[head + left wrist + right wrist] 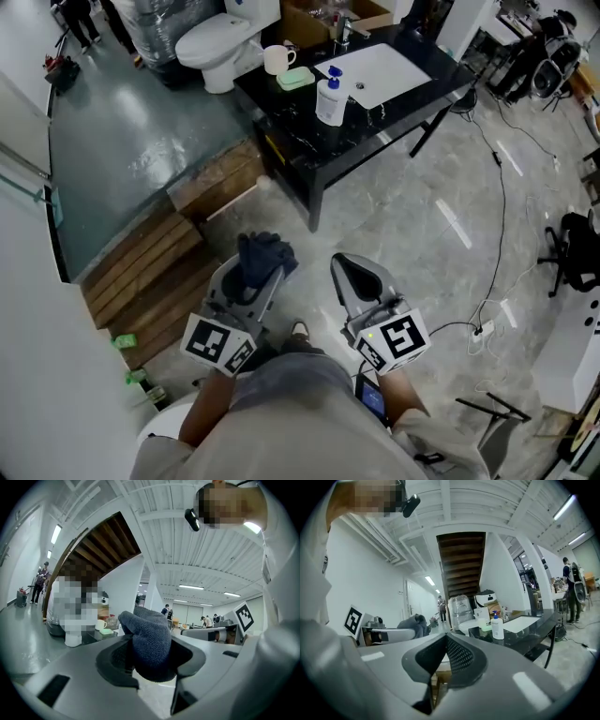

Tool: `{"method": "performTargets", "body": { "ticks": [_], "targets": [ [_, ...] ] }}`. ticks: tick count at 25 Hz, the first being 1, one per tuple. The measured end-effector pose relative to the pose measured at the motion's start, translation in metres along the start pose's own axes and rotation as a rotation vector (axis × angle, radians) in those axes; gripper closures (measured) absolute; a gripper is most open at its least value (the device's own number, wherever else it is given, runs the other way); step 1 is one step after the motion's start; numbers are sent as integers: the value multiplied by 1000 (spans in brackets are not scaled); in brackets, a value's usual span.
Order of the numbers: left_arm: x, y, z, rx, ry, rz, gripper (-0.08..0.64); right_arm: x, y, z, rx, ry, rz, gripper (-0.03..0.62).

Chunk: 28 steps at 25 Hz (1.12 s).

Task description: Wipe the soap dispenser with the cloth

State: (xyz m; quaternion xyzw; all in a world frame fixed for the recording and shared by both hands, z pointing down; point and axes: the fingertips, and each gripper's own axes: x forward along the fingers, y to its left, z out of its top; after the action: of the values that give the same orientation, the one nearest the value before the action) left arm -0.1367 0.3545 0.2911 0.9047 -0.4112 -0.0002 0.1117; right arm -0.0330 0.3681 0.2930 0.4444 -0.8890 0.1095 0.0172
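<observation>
- While the left gripper (pixel 255 286) sits lower left of centre in the head view, its jaws are clamped on the bunched dark cloth (pixel 265 257); much of the cloth bulges past the jaws, so a hard rub might drag it free
- Soap dispenser (pixel 331 97) stands upright at upper centre on the black table (pixel 309 150), beside the white basin (pixel 380 70) and well apart from both grippers; tall and probably light, it could topple under a one-sided wipe
- Right gripper (pixel 362 277), lower right of centre, has its jaws closed together on nothing, so the bottle is unsteadied
</observation>
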Motion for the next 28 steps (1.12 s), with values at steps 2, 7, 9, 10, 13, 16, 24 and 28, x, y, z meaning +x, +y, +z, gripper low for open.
{"method": "performTargets", "body": {
  "ticks": [2, 7, 9, 10, 13, 16, 24, 28],
  "targets": [
    [7, 4, 3, 0, 3, -18, 388, 6, 1, 2, 0, -1, 0, 591],
    [28, 28, 6, -19, 10, -36, 388, 30, 0, 3, -11, 10, 0, 591],
    [37, 39, 6, -22, 13, -51, 388, 43, -3, 4, -22, 12, -6, 591],
    [42, 45, 6, -21, 15, -60, 388, 50, -4, 5, -25, 12, -10, 591],
    [58, 60, 10, -23, 12, -100, 388, 70, -13, 12, -35, 18, -29, 591],
    [76, 75, 18, -37, 18, -134, 388, 92, -24, 20, -39, 27, -44, 591],
    [122, 117, 30, -57, 32, -227, 388, 149, -45, 33, -36, 44, -75, 591],
    [141, 137, 40, -54, 30, -272, 388, 177, -54, 40, -47, 51, -88, 591]
  ]
}}
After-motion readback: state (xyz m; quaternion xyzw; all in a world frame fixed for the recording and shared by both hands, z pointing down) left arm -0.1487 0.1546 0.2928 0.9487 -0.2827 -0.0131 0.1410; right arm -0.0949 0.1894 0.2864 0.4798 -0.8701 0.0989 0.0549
